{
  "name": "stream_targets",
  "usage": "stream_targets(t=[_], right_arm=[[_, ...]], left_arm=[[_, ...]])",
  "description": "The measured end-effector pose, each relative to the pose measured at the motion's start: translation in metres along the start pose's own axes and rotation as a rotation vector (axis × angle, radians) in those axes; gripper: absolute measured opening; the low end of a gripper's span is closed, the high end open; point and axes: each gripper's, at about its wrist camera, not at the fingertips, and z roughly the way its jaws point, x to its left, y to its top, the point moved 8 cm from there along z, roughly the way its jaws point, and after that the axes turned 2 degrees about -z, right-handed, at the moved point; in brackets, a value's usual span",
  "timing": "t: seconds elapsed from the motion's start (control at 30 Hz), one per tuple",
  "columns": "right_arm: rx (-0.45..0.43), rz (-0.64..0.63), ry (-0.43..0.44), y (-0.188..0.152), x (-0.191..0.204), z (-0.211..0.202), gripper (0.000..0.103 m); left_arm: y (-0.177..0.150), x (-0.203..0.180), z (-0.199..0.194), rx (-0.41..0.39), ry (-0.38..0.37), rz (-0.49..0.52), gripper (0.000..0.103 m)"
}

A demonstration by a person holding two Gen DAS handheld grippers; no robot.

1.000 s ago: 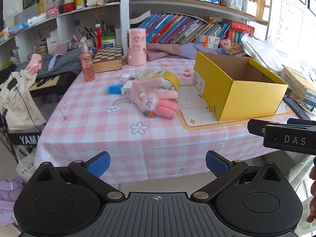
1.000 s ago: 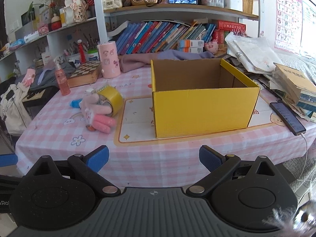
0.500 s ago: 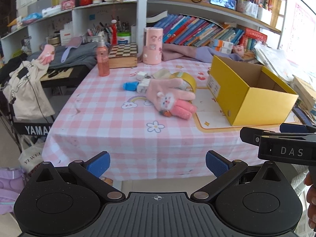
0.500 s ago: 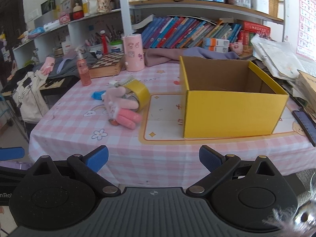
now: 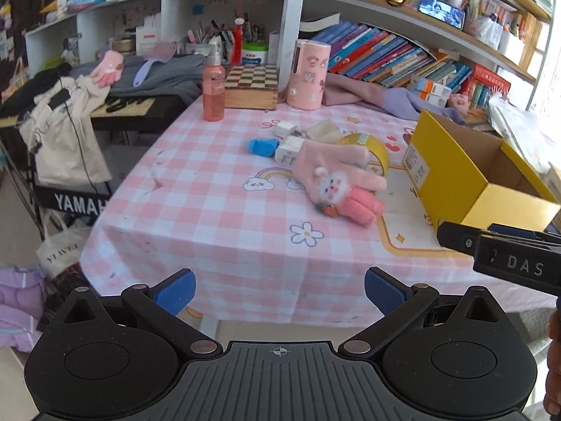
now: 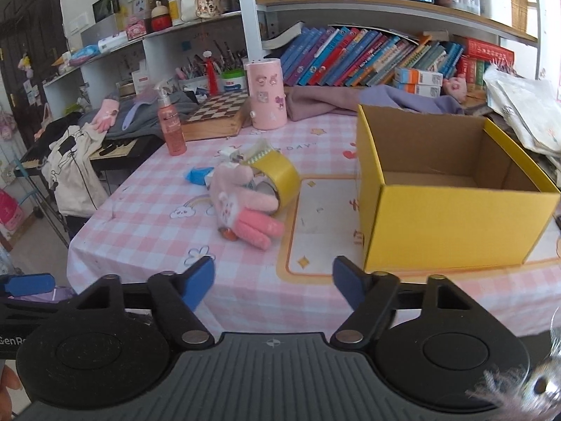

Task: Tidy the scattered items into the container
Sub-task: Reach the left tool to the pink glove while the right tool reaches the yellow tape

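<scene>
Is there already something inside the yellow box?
No: in the right wrist view the yellow box shows only its bare cardboard floor, while the pink glove lies on the table.

Bright daylight floods in from the far right, washing the right edge of both views to white glare. Shadows on the table [image 5: 210, 210] are soft. Fisheye bending curves the shelves [image 6: 385, 3]. The yellow box [image 6: 455, 224] looks slightly blurred.
</scene>
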Motion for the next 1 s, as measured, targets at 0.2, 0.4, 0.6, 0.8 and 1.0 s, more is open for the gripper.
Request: stream_targets(t=[0.2,0.4,0.6,0.8,1.0], right_arm=[[-0.035,-0.035,0.008,0.027,-0.003,0.020,0.064],[-0.036,-0.062,0.036,0.050,-0.005,0.047,0.064],[-0.017,-0.084,0.067,0.067,-0.004,0.073,0.064],[0.049,-0.140,0.070,0.073,0.001,0.105,0.063],[0.060,-0.152,0.043,0.084,-0.007,0.120,0.063]], left_arm=[[0.016,-0.009,0.019,-0.005,-0.024,0.011,0.103],[0.034,-0.017,0.040,-0.009,-0.046,0.020,0.102],[0.047,-0.022,0.061,0.002,-0.048,0.026,0.098],[0.058,-0.024,0.082,0.014,-0.068,0.019,0.098],[0.067,-0.047,0.105,0.021,-0.156,0.031,0.098]])
